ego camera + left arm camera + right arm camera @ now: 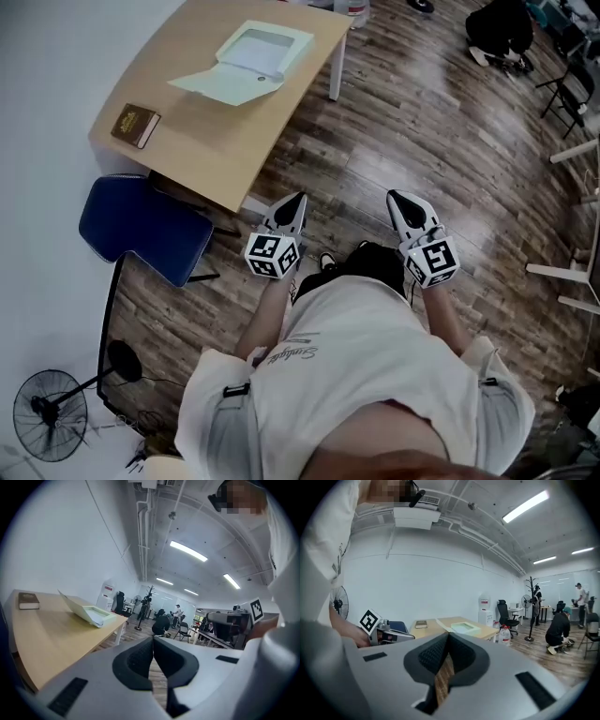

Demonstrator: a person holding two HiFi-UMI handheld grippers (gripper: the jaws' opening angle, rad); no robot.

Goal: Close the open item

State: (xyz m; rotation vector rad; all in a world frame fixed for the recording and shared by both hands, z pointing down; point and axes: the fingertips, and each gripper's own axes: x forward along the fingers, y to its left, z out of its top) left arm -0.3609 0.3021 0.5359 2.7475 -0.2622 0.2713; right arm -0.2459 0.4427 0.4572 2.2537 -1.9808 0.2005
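Left gripper (152, 641): jaws clenched, pads meeting at the tips, nothing between them. Right gripper (447, 638): same, jaws pressed together and empty; only floor shows through the slit below the tips.

Head view: both held low in front of the person, over the wood floor (441, 141), side by side but apart. Left gripper (295, 206) is near the table's near corner, not touching it. Right gripper (401, 202) is well apart from the table.

Box (248, 61): pale green, open, on the far part of the table (216, 136). Its lid is folded out toward the near side. The left gripper view shows the lid tilted up, not flat (86, 611). Neither gripper is near it.

Book (136, 125): brown, shut, flat at the table's left edge, well apart from the box.

Blue chair (141, 225) at the table's near-left end. Fan (49, 414) on the floor beside the person.
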